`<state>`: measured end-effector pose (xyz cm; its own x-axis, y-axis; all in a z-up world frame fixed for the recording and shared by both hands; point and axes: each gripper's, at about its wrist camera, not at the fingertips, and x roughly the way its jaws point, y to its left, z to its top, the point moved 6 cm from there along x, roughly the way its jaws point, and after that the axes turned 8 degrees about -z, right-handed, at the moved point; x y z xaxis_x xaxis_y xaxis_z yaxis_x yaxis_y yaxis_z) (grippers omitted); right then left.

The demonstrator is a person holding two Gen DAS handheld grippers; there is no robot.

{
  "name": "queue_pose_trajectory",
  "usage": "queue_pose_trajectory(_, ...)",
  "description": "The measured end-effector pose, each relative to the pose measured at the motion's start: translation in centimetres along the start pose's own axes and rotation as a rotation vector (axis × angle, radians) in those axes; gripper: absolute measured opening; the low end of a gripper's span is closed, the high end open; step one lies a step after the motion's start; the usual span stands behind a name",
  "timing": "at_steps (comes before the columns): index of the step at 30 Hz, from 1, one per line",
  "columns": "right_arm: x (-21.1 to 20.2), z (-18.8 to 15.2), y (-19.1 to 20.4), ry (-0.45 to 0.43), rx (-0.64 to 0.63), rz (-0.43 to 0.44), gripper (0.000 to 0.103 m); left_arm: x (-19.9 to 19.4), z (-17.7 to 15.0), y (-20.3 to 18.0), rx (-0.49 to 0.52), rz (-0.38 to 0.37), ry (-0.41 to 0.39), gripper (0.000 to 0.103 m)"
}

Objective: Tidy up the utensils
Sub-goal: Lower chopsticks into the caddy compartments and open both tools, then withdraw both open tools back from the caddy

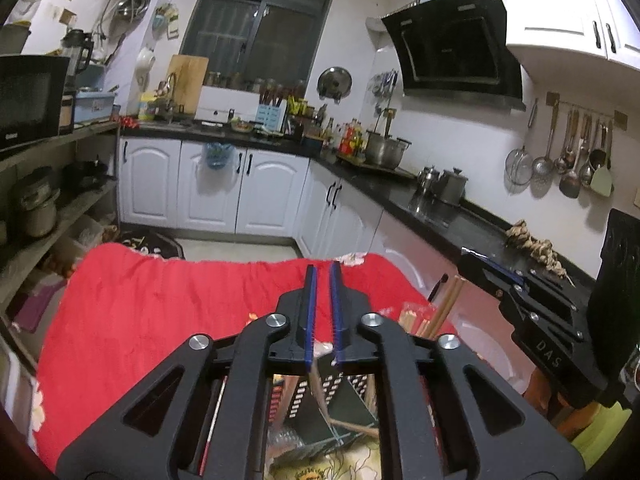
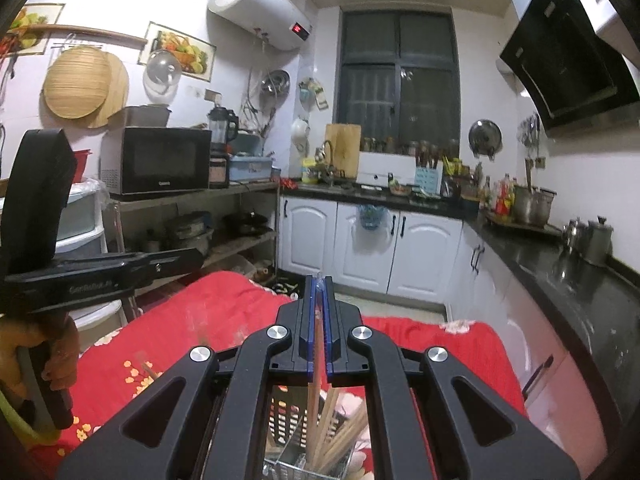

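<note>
My left gripper (image 1: pixel 323 270) is over the red-clothed table (image 1: pixel 160 304); its jaws stand a narrow gap apart, and a thin stick (image 1: pixel 320 392) runs down from between them into the perforated metal utensil holder (image 1: pixel 316 408) below. My right gripper (image 2: pixel 319 282) is shut on a wooden chopstick (image 2: pixel 316 360) that hangs down into the holder (image 2: pixel 304 432) among several wooden chopsticks (image 2: pixel 340 428). In the left wrist view more chopsticks (image 1: pixel 444 308) stick up at the right, beside the right gripper's body (image 1: pixel 532 312). The left gripper's body (image 2: pixel 100 272) shows at the left of the right wrist view.
A black counter (image 1: pixel 440 208) with pots runs along the right wall, and ladles (image 1: pixel 568 160) hang above it. White cabinets (image 2: pixel 360 236) stand at the back under the window. Shelves with a microwave (image 2: pixel 160 160) are at the left. The red cloth (image 2: pixel 160 340) has a flower print.
</note>
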<state>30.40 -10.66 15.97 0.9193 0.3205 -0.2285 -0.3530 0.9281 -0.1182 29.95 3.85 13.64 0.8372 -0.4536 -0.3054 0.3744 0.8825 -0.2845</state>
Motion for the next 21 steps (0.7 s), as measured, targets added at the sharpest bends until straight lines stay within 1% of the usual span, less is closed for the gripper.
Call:
queue_pose_trajectory(1, 0.0, -0.3, 0.0, 0.006, 0.005, -0.002, 0.016, 0.1, -0.4, 0.1, -0.004, 0.003, 0.009, 0.014)
queue_pose_trajectory(2, 0.0, -0.5, 0.0, 0.01, 0.009, -0.002, 0.021, 0.1, -0.7, 0.2, -0.007, 0.004, 0.016, 0.021)
queue_pose_trajectory(3, 0.0, -0.8, -0.1, 0.016, 0.014, -0.001, 0.022, 0.2, -0.9, 0.3, -0.009, 0.006, 0.021, 0.027)
queue_pose_trajectory(4, -0.1, -1.1, -0.2, 0.02, 0.017, -0.001, 0.023, 0.2, -1.2, 0.4, -0.01, 0.012, 0.028, 0.029)
queue_pose_trajectory(5, -0.2, -1.4, -0.2, 0.025, 0.02, -0.002, 0.027, 0.2, -1.4, 0.4, -0.011, 0.014, 0.031, 0.034)
queue_pose_trajectory(6, -0.3, -1.6, -0.3, 0.029, 0.025, -0.003, 0.03, 0.1, -1.5, 0.4, -0.011, 0.017, 0.033, 0.041)
queue_pose_trajectory(7, -0.4, -1.9, -0.3, 0.034, 0.031, -0.003, 0.033, -0.1, -1.8, 0.4, -0.011, 0.022, 0.034, 0.045)
queue_pose_trajectory(9, -0.6, -2.3, -0.5, 0.044, 0.04, -0.005, 0.036, -0.6, -2.0, 0.6, -0.012, 0.033, 0.031, 0.058)
queue_pose_trajectory(10, -0.6, -2.5, -0.6, 0.047, 0.044, -0.006, 0.039, -0.8, -2.1, 0.6, -0.013, 0.038, 0.029, 0.063)
queue_pose_trajectory(11, -0.9, -2.7, -0.7, 0.052, 0.053, -0.009, 0.043, -1.0, -2.2, 0.6, -0.014, 0.045, 0.025, 0.072)
queue_pose_trajectory(12, -1.0, -3.0, -0.8, 0.055, 0.059, -0.009, 0.046, -1.4, -2.4, 0.7, -0.016, 0.052, 0.02, 0.079)
queue_pose_trajectory(13, -1.2, -3.1, -0.9, 0.057, 0.065, -0.009, 0.048, -1.7, -2.4, 0.7, -0.016, 0.054, 0.017, 0.081)
queue_pose_trajectory(15, -1.6, -3.6, -1.1, 0.065, 0.077, -0.011, 0.052, -2.5, -2.8, 0.9, -0.018, 0.069, 0.009, 0.093)
queue_pose_trajectory(17, -2.1, -4.1, -1.3, 0.07, 0.087, -0.016, 0.058, -3.1, -3.0, 1.0, -0.019, 0.082, -0.001, 0.093)
queue_pose_trajectory(21, -3.0, -5.0, -1.8, 0.083, 0.106, -0.022, 0.066, -4.3, -4.0, 1.1, -0.018, 0.121, -0.005, 0.093)
